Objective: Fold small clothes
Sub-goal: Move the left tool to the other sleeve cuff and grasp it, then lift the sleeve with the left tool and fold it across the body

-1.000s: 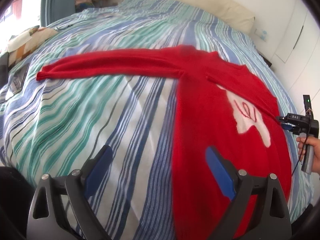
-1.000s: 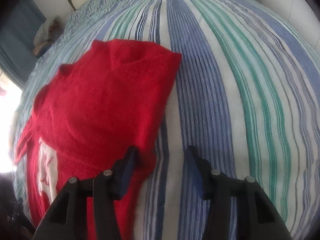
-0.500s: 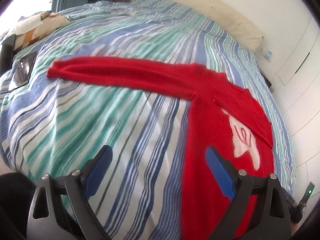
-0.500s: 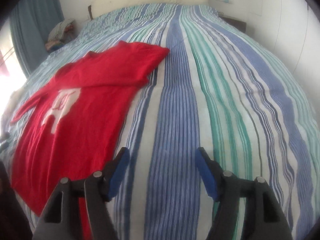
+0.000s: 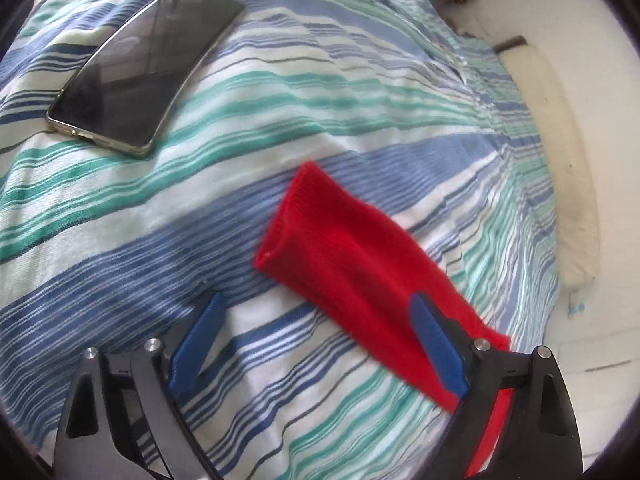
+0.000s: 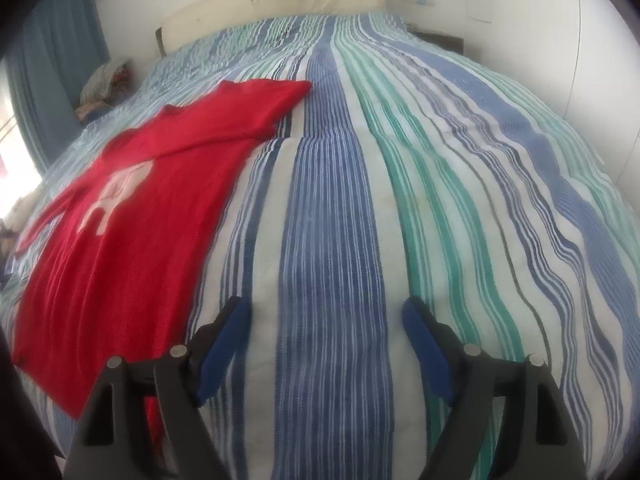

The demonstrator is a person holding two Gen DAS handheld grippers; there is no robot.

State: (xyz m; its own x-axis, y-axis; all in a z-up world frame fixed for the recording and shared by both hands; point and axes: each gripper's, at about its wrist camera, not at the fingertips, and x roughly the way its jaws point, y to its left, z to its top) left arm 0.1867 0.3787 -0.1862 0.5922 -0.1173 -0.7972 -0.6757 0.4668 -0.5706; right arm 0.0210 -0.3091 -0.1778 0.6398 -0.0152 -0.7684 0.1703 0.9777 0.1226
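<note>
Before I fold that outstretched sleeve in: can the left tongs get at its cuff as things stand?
Probably yes. The left tongs are open just short of the red sleeve's cuff, which lies flat on the striped bedspread with nothing over it; the phone lies well clear.

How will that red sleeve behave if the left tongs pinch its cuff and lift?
Likely floppy: the red sleeve lies flat and limp on the striped bedcover. It looks like soft knit, so the cuff should compress and grip well, not slip. Probably the rest will trail and drag across the cover.

red sweater (image 6: 132,216) white motif; bedspread (image 6: 460,184) blue, green, white stripes; phone (image 5: 140,68) black; gripper pads (image 5: 436,344) blue
</note>
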